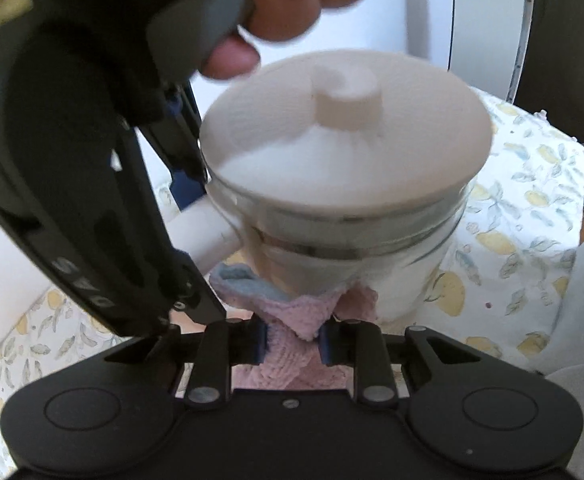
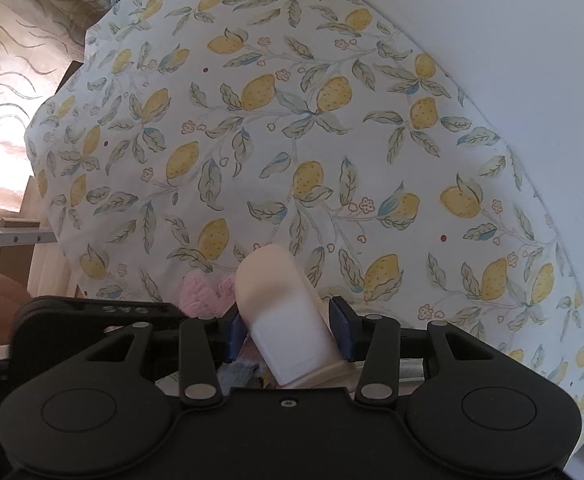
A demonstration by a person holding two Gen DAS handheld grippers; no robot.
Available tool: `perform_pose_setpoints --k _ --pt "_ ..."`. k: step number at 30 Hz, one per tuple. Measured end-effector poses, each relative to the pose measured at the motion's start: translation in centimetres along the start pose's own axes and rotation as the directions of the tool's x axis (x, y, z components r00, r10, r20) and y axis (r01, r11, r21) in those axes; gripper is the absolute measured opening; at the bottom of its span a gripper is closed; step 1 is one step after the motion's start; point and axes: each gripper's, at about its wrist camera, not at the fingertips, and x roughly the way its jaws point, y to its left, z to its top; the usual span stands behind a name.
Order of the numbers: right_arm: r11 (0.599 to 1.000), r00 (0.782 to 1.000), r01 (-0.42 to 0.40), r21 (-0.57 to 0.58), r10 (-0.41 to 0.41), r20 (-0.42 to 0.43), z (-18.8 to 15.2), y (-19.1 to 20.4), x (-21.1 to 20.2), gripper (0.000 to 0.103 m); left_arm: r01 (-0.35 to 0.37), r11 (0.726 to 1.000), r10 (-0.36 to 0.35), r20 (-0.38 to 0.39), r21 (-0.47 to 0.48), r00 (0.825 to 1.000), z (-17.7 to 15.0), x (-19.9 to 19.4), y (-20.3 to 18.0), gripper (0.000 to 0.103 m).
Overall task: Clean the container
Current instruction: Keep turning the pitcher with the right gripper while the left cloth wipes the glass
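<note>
container (image 1: 356,240): clear glass, white lid on, tilted | cloth (image 1: 292,320): pink, bunched, touching its base

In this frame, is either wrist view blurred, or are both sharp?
Left wrist view: the glass pot's white round lid and the hand above are motion-smeared. Right wrist view: the lemon-print tablecloth is sharp; only the close white handle is soft.

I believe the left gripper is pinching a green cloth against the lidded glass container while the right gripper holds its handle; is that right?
Not quite: the cloth is pink, as the left wrist view shows. The rest stands: the left gripper pinches it against the lidded glass container, and the right gripper holds its handle.
</note>
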Motion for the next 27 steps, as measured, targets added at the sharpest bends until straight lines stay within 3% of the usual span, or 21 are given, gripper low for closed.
perform_pose_setpoints --k 3,17,21,27 --pt "1.000 1.000 0.002 0.002 -0.002 -0.004 0.0 0.0 0.1 0.052 -0.008 1.000 0.008 0.025 0.007 1.000 -0.6 0.7 -0.4 0.023" --pt "1.000 1.000 0.008 0.006 -0.008 -0.022 0.2 -0.3 0.7 0.052 0.038 0.998 -0.040 -0.039 -0.045 0.998 -1.9 5.6 -1.1 0.023" --pt "1.000 1.000 0.000 0.012 0.001 -0.022 0.2 -0.5 0.7 0.052 0.027 0.998 -0.028 -0.023 -0.052 0.999 -2.2 5.6 -1.3 0.023" --pt "1.000 1.000 -0.019 0.017 0.019 -0.006 0.0 -0.8 0.3 0.052 0.046 0.990 -0.046 0.007 -0.134 0.999 -2.5 3.9 -0.1 0.023"
